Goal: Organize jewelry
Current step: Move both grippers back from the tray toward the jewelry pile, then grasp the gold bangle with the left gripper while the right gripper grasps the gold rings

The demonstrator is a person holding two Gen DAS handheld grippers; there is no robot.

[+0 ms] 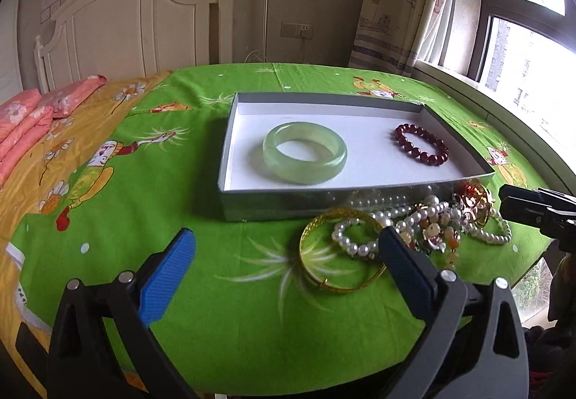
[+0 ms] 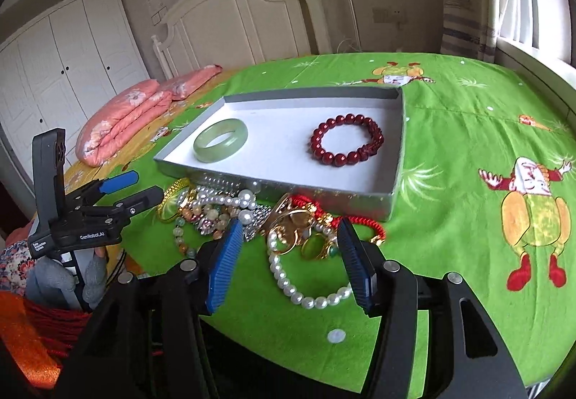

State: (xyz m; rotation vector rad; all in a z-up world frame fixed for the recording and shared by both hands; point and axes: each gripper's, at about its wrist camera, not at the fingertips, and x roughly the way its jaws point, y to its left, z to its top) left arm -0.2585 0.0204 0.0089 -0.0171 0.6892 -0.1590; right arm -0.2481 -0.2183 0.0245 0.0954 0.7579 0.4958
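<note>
Both claws empty, left claw (image 1: 286, 251) spread wide, right claw (image 2: 289, 249) half apart above jewelry pile (image 2: 252, 215)

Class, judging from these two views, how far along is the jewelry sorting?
Done: the green jade bangle and red bead bracelet lie in the grey box. In hand: nothing; left gripper and right gripper are open and empty. Left: the tangled jewelry pile, gold bangle included.

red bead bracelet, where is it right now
The red bead bracelet lies flat inside the tray, at its right end in both wrist views, apart from the green bangle at the left end. The jewelry pile lies outside, against the tray's near wall.
</note>
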